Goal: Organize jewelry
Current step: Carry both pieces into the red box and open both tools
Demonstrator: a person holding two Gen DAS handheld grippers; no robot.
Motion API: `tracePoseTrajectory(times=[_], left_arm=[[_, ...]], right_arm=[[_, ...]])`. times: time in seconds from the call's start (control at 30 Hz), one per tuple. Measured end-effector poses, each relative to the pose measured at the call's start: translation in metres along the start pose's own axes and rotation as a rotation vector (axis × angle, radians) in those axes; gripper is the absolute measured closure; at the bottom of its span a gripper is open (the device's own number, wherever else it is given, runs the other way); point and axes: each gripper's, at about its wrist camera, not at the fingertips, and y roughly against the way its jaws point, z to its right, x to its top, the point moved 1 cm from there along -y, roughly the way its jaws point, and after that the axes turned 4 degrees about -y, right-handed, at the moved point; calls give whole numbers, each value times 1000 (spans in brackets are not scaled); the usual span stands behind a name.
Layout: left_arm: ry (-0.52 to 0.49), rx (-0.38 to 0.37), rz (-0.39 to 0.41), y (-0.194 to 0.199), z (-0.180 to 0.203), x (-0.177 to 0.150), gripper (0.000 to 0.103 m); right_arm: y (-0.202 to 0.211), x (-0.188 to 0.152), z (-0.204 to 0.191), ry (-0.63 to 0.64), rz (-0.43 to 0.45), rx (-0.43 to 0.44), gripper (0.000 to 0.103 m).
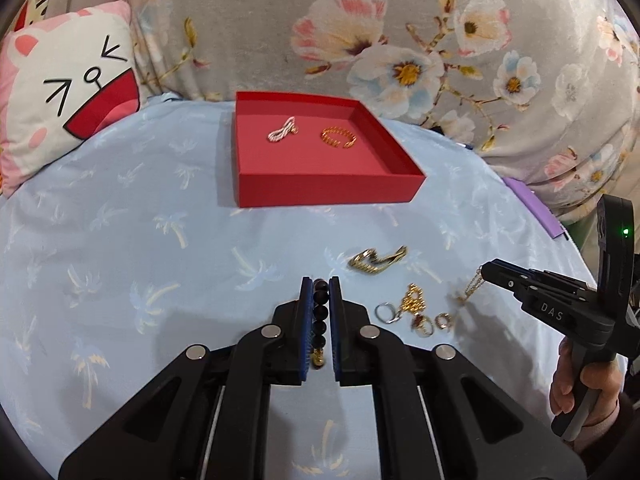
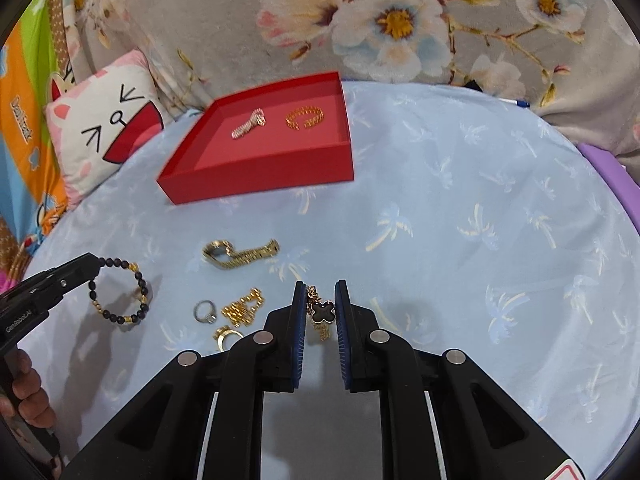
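My left gripper (image 1: 321,282) is shut on a black and gold bead bracelet (image 1: 320,316), which hangs from its tip in the right wrist view (image 2: 120,294), just above the blue cloth. My right gripper (image 2: 321,286) is shut on a gold chain with a black clover charm (image 2: 322,311); the chain dangles from its tip in the left wrist view (image 1: 472,286). A red tray (image 1: 320,190) holds a pale chain bracelet (image 1: 283,129) and a gold ring-like bracelet (image 1: 339,137). A gold watch band (image 1: 378,261), a silver ring (image 1: 386,313), a gold link piece (image 1: 414,300) and small rings (image 1: 434,322) lie on the cloth.
A cat-face cushion (image 1: 68,92) leans at the back left. A grey floral blanket (image 1: 400,32) runs behind the tray. A purple edge (image 1: 536,212) borders the cloth at right. The blue palm-print cloth (image 1: 120,260) covers the surface.
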Motion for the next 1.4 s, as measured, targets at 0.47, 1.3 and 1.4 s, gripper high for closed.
tracePoseTrajectory(times=[0.47, 1.3, 1.4], left_arm=[[-99, -19, 142, 14, 1, 156, 96], [-17, 109, -99, -194, -55, 182, 95], [-12, 117, -108, -200, -57, 180, 94]], right_arm=[[19, 144, -34, 65, 97, 128, 90], [-187, 200, -42, -20, -127, 67, 90], [-195, 199, -44, -12, -135, 62, 89]])
